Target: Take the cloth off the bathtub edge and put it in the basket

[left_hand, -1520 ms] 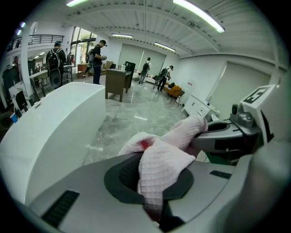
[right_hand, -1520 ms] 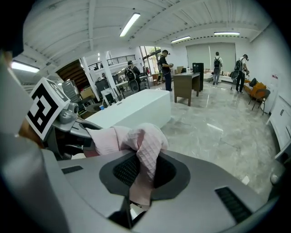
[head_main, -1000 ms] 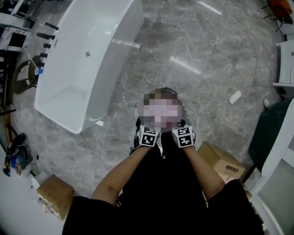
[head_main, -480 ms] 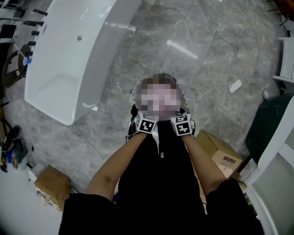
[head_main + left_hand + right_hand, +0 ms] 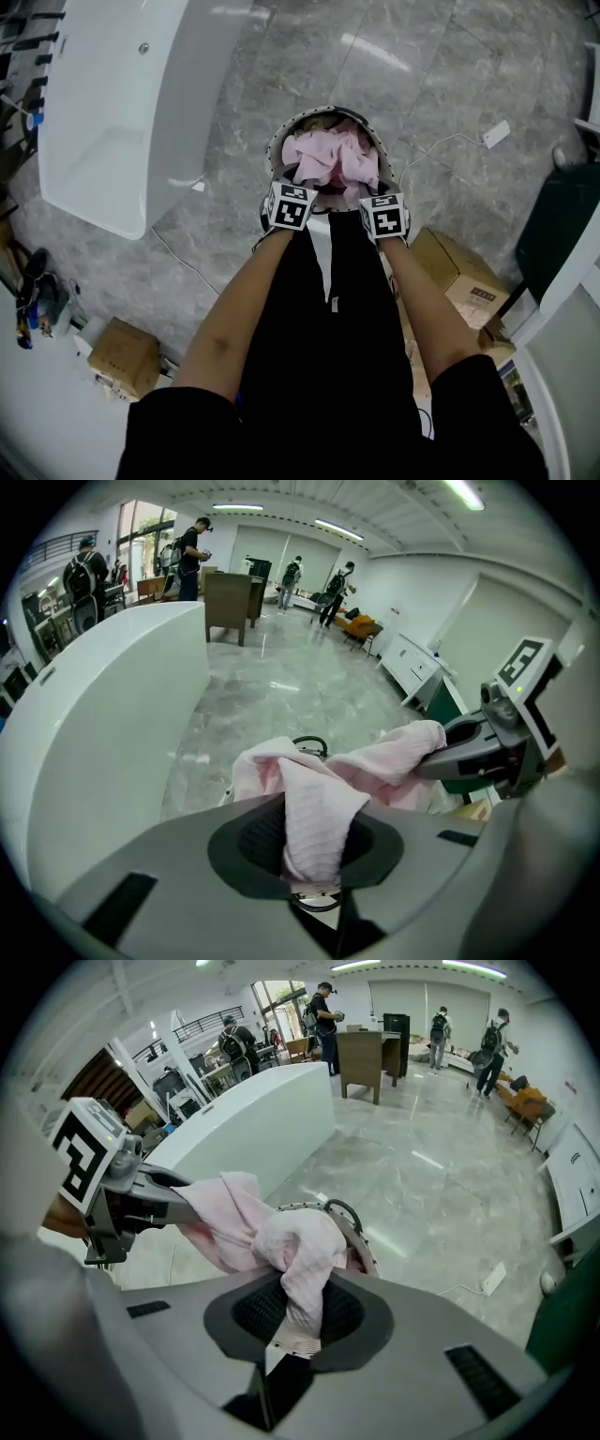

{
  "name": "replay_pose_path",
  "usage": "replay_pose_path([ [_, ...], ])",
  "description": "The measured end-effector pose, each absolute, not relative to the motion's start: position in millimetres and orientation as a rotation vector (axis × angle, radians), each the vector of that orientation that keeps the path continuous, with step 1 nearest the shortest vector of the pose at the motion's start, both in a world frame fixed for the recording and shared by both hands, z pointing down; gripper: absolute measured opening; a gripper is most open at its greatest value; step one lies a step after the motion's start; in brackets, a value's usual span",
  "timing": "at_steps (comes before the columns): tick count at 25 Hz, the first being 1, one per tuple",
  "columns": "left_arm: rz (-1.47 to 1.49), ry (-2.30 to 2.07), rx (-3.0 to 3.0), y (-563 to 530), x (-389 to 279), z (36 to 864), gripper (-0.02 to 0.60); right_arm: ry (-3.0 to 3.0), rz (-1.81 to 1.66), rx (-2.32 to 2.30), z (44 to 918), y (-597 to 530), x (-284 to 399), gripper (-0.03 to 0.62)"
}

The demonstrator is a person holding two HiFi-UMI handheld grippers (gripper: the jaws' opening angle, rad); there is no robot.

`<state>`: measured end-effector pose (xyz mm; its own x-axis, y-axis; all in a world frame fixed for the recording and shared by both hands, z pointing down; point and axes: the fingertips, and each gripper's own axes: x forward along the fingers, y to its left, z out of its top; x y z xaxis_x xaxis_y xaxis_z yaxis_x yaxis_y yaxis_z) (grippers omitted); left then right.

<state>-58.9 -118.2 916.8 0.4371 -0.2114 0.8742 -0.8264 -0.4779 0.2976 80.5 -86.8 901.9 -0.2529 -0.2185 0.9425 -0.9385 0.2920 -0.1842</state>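
Two hand-held tools, the left gripper [image 5: 292,190] and the right gripper [image 5: 377,199], grasp one pink cloth [image 5: 330,157] over the open mouth of a round basket [image 5: 277,142] on a grey marble floor [image 5: 422,103]. Each pair of jaws has just been easing wider, yet a fold of the cloth runs pinched between each pair. The cloth sits bunched inside the basket's rim, its two gathered ends rising to the grippers at the rim's near edge. A white bathtub [image 5: 112,112] stands apart at the basket's left. A cardboard box [image 5: 459,277] lies on the floor beside the person's right arm.
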Motion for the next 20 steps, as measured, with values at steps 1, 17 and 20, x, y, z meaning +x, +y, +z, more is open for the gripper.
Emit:
replay_pose_path([
  [1,1.044,-0.85,1.941,-118.0,-57.0,920.4,0.087,-1.672,1.036,1.064,905.7,-87.0,80.8,0.067],
  [17,1.047,-0.635,1.892,-88.0,-24.7,951.4,0.193,-1.649,1.175,1.047,932.3,-78.3,93.4,0.111],
  [20,1.057,-0.614,1.909,-84.1,-23.0,952.8,0.198,-1.673,1.191,1.037,932.9,-76.8,90.4,0.132],
])
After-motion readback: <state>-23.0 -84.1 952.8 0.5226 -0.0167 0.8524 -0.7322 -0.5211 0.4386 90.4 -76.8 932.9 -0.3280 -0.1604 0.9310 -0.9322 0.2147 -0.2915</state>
